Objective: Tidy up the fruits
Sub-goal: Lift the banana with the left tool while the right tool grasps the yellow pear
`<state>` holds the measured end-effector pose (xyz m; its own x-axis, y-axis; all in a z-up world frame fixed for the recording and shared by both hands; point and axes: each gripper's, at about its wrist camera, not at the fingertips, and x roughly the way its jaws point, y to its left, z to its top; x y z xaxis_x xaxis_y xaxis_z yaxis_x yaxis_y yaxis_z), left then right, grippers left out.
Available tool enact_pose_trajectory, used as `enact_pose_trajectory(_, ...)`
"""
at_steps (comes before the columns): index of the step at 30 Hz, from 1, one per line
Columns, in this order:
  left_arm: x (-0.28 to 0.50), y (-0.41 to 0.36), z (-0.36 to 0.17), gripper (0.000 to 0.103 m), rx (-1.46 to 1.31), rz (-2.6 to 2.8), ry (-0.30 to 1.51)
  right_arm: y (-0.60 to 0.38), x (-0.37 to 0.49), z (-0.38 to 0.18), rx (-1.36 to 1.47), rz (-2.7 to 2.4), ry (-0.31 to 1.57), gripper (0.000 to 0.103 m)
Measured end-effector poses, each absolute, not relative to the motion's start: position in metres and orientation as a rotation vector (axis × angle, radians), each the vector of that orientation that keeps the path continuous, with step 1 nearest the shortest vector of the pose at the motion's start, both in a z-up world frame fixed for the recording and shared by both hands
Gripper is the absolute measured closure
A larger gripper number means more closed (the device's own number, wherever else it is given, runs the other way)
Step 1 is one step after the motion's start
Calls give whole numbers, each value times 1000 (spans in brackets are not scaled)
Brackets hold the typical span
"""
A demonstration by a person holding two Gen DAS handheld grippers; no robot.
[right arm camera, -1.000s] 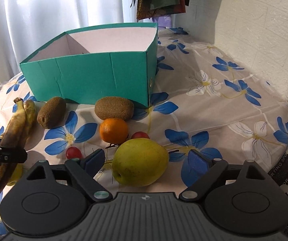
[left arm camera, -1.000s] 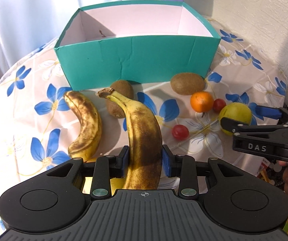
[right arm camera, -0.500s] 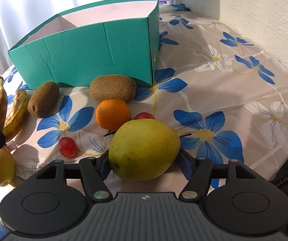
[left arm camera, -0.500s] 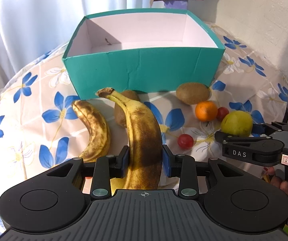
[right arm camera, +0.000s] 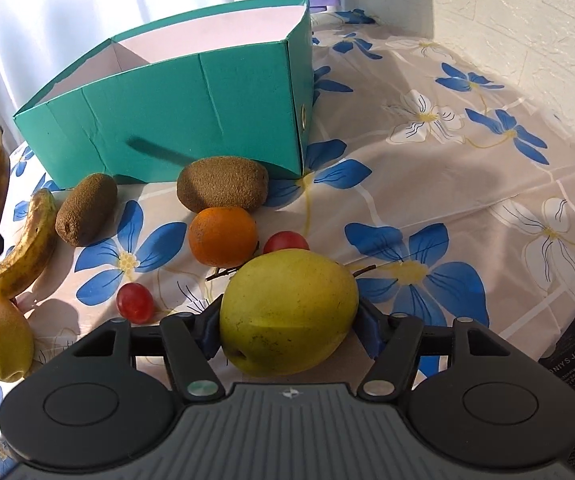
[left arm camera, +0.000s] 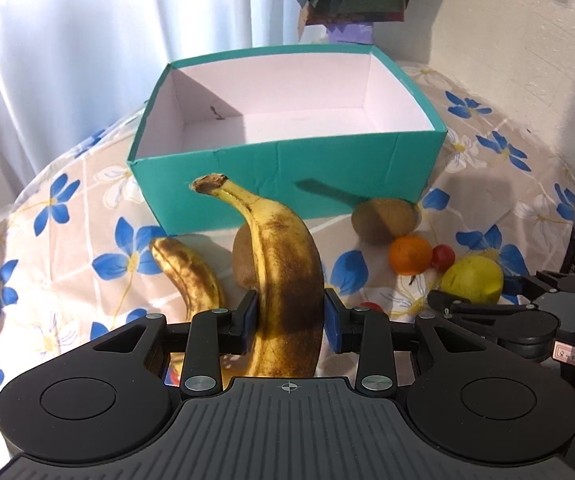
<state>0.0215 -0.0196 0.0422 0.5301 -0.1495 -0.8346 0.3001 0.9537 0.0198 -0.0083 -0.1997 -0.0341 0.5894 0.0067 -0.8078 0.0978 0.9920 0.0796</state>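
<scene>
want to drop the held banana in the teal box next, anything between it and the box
Nothing visible blocks it. The banana in the left gripper is lifted above the kiwi below it, and the teal box is open-topped and looks empty.

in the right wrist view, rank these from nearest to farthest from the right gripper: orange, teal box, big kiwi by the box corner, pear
1. pear, between the closing jaws of the right gripper, pads touching it.
2. orange, just beyond the pear, slightly left.
3. big kiwi, behind the orange, in front of the box.
4. teal box, farthest back, left of centre.
</scene>
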Motion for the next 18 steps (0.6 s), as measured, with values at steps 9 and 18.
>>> enact_pose_trajectory(9,59,-29,71,66,174,-203,898,-204,-22,-6,156,-46,874,39)
enact_pose_trajectory(18,123,-38,67,66,138,-108,872,-202,-23,22,155,-25,798,39)
